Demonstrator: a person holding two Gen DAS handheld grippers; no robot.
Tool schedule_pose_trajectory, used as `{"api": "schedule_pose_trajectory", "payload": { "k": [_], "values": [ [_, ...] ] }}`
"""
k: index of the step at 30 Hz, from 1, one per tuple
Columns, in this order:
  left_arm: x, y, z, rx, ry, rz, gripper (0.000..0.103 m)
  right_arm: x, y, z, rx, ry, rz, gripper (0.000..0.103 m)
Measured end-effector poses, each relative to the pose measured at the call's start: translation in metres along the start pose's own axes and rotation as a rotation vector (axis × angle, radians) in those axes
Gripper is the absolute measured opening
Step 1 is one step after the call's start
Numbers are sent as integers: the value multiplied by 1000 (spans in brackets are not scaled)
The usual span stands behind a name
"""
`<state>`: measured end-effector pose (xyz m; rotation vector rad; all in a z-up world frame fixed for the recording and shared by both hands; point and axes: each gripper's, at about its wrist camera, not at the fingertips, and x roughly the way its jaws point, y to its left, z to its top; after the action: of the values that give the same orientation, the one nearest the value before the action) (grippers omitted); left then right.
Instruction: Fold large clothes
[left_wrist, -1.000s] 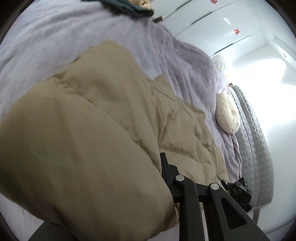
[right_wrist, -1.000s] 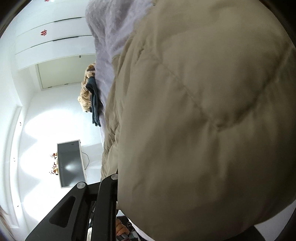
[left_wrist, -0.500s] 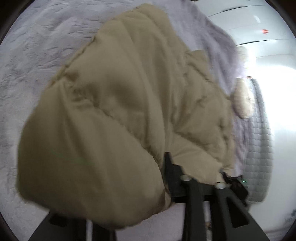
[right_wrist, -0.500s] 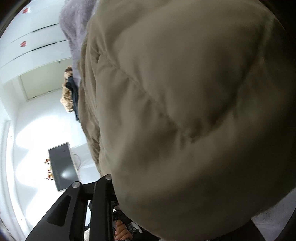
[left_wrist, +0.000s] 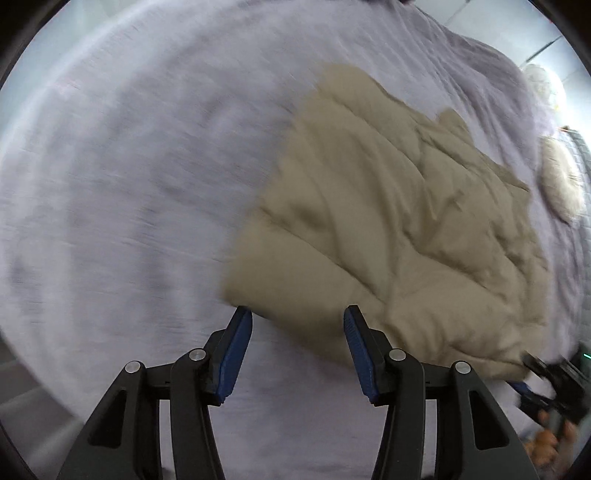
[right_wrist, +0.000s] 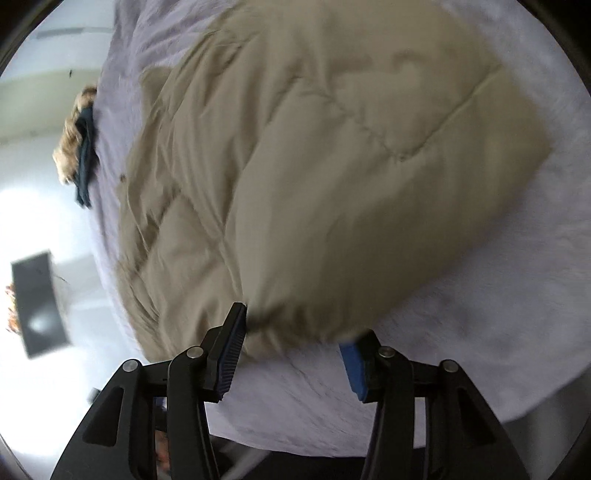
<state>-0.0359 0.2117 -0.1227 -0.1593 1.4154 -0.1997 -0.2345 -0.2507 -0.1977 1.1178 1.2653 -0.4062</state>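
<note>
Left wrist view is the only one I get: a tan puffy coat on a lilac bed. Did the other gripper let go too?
Observer: Yes. The right gripper is opening, its blue pads clear of the coat hem.
Operator: Anything else lying on that bed?
Observer: A dark teal garment with a shaggy tan one sits at the bedspread's far edge.
Operator: What's beyond the bed?
Observer: A dark flat screen against a white wall.
</note>
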Motion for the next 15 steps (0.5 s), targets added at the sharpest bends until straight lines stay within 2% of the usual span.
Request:
{"api": "schedule_pose_trajectory", "payload": {
  "k": [3,5,6,8,12,15],
  "values": [
    [-20,7,-1,-12,-58,29,53,-6,16,-16,-50,-11,-29,53],
    [-28,10,1,-19,-79,23,53,-16,23,-14,-68,-6,-10,53],
    [-30,10,4,-21,-80,21,53,-21,29,-6,-76,-2,3,53],
    [-30,9,12,-15,-71,14,53,-23,69,7,-117,1,14,53],
    [-24,-3,21,29,-38,0,53,-15,119,-2,-238,4,-23,53],
    [-14,-19,30,49,-17,-22,53,-7,132,-6,-276,11,-45,53]
  ]
}}
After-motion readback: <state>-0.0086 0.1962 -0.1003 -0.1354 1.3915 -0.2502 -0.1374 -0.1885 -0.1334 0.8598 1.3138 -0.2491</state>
